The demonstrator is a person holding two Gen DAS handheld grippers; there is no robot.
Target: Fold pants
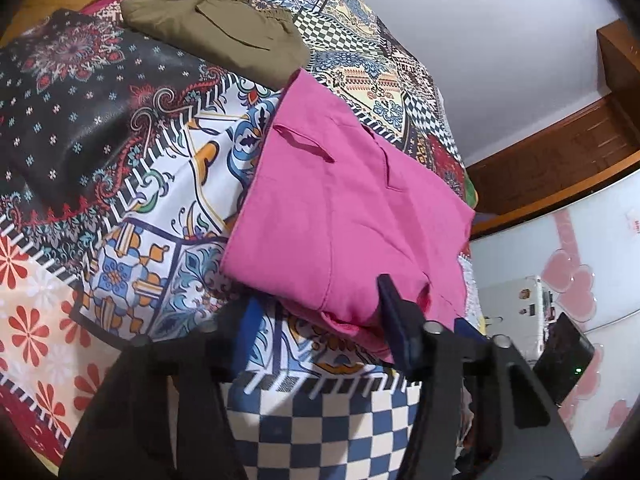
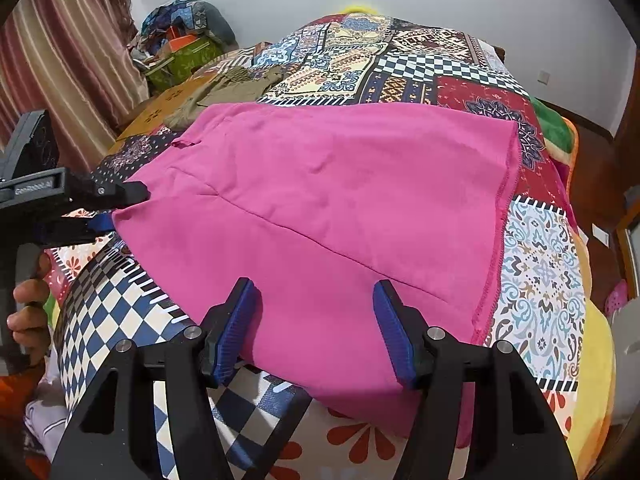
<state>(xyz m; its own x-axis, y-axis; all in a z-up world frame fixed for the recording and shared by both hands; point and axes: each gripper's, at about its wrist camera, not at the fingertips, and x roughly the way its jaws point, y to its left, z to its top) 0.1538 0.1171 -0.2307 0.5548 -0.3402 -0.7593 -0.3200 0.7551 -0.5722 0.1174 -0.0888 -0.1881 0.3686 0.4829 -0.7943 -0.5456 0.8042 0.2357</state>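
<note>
Lying between the open right hand-held gripper [image 2: 316,330] fingers: pink pants [image 2: 320,200].

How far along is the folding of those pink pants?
Partly done, it seems: the pink pants lie on the patterned bedspread, apparently already doubled over. The left claw is at their left edge; grip unclear. The right claw is open over the near hem. Further folds remain.
</note>
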